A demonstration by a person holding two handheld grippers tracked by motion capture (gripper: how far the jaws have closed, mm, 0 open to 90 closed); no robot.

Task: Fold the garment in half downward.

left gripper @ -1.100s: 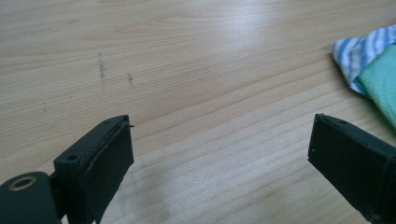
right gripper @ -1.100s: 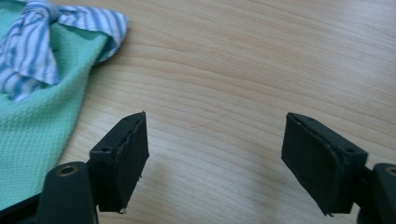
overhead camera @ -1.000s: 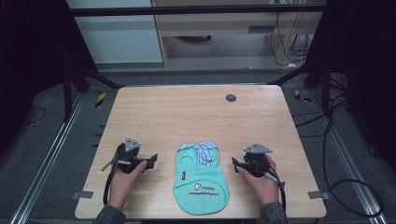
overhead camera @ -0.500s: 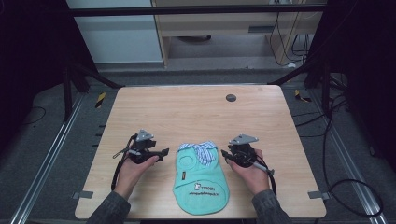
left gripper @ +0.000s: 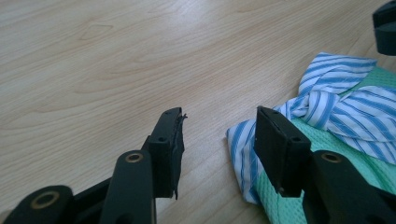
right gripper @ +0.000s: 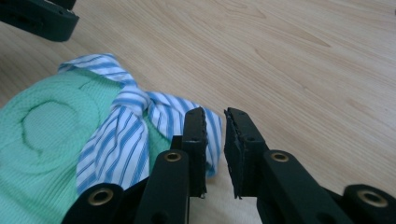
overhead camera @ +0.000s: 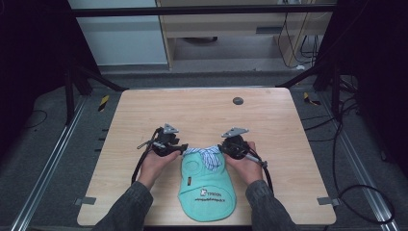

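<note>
Whereas both hands sat well apart from the garment a second ago, they have now closed in on its far end. The green bib lies flat near the table's front edge, its striped collar pointing away from the person. The left gripper stands wide open at the collar's left corner; the right gripper is narrowly parted beside the right corner, holding nothing. Judgement: a two-corner pick-up is imminent, not yet made.

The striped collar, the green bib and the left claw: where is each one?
striped collar (left gripper: 336, 105), left gripper view, on its knot.
green bib (overhead camera: 208, 192), high view, on its lower half.
left claw (left gripper: 219, 135), left gripper view, midway between its tips.
</note>
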